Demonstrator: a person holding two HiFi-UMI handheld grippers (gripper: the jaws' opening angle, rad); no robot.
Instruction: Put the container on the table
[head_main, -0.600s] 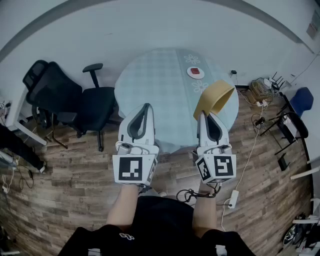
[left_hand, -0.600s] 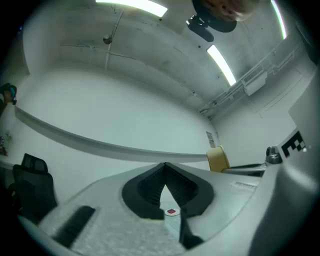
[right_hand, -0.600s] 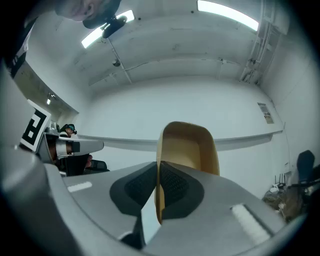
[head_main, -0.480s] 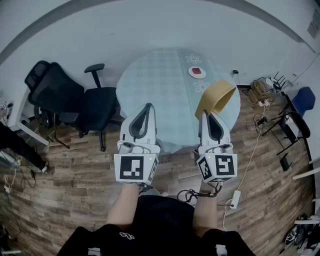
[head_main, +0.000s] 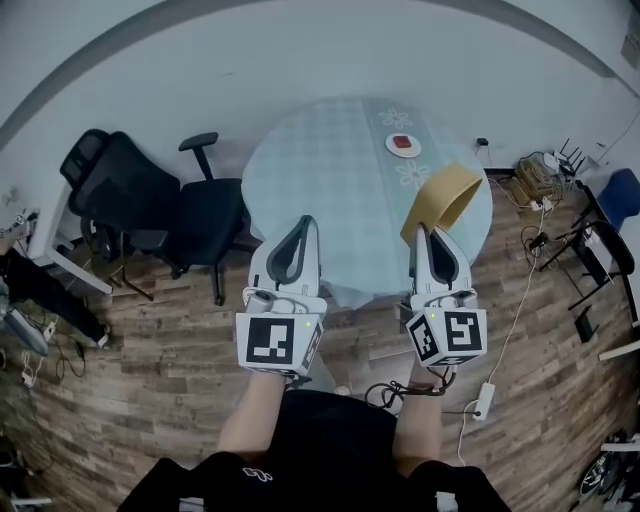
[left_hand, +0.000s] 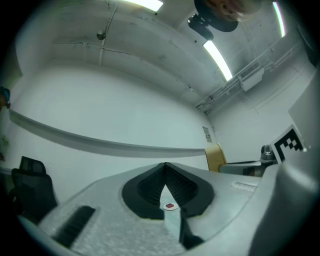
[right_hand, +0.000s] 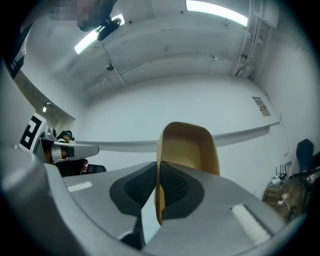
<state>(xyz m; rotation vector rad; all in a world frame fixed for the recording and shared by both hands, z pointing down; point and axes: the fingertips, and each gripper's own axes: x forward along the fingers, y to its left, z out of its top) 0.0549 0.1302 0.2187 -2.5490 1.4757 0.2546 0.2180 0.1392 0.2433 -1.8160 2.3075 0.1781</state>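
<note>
A tan, shallow container (head_main: 440, 202) hangs tilted above the near right edge of the round table (head_main: 330, 180); my right gripper (head_main: 428, 232) is shut on its rim. In the right gripper view the container (right_hand: 187, 150) stands on edge, its wall pinched between the jaws, hollow side facing right. My left gripper (head_main: 299, 224) is shut with nothing in it, held over the table's near edge. In the left gripper view (left_hand: 164, 172) the jaw tips meet, and the container's edge (left_hand: 214, 157) shows at right.
A small white dish with a red piece (head_main: 402, 144) sits at the far side of the pale checked table. A black office chair (head_main: 150, 205) stands left of the table. Cables, a power strip (head_main: 487, 400) and clutter lie on the wooden floor at right.
The whole view has shifted slightly: table, chair and both grippers sit a little further right in the head view. The container stays held in my right gripper; both grippers stay shut.
</note>
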